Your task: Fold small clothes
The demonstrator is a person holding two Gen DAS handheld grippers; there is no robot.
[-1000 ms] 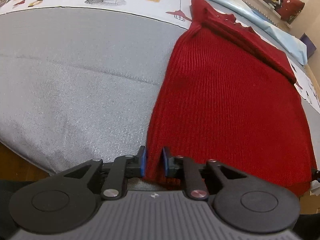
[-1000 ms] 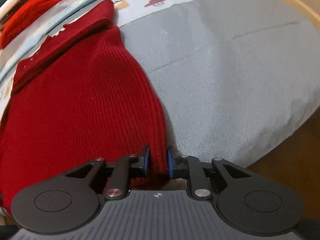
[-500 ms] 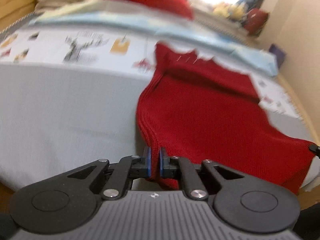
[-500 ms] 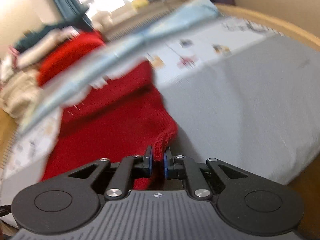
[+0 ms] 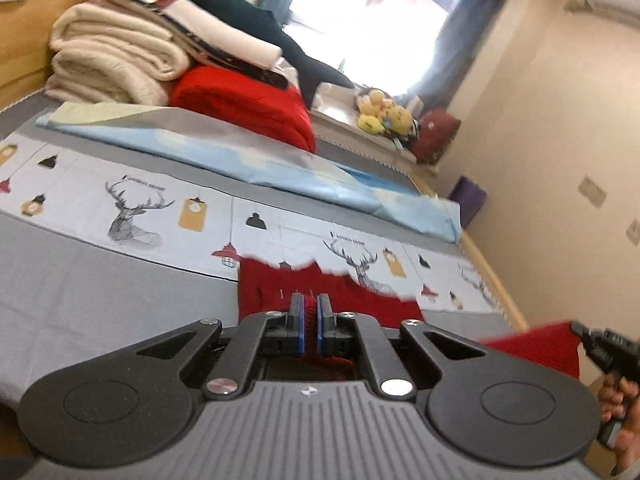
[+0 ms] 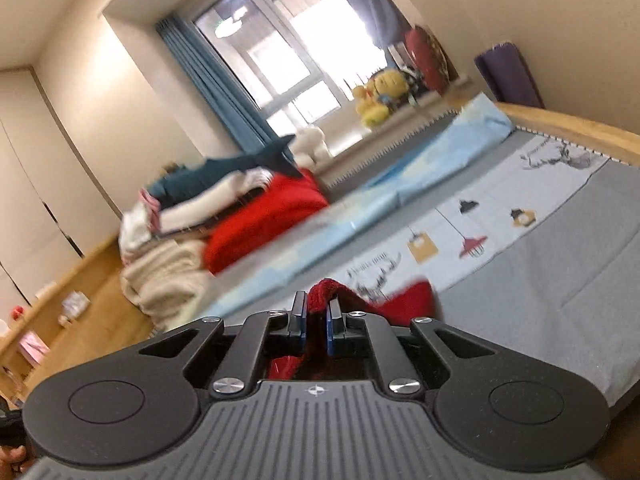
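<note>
Red knit sweater (image 5: 352, 300) pinched by left claw (image 5: 309, 320); lower part hidden.

Black gripper (image 5: 308, 326), blue pads, silver screws

Premises: a home bedroom. A bed (image 5: 72, 300) with a wooden frame carries a grey cover and a sheet printed with deer heads and lamps (image 5: 136, 212). Folded blankets and clothes (image 5: 120, 60) are stacked at its far left. A window (image 6: 280, 52) with blue curtains (image 6: 216, 84) stands beyond, plush toys (image 6: 376, 96) along its sill.
</note>
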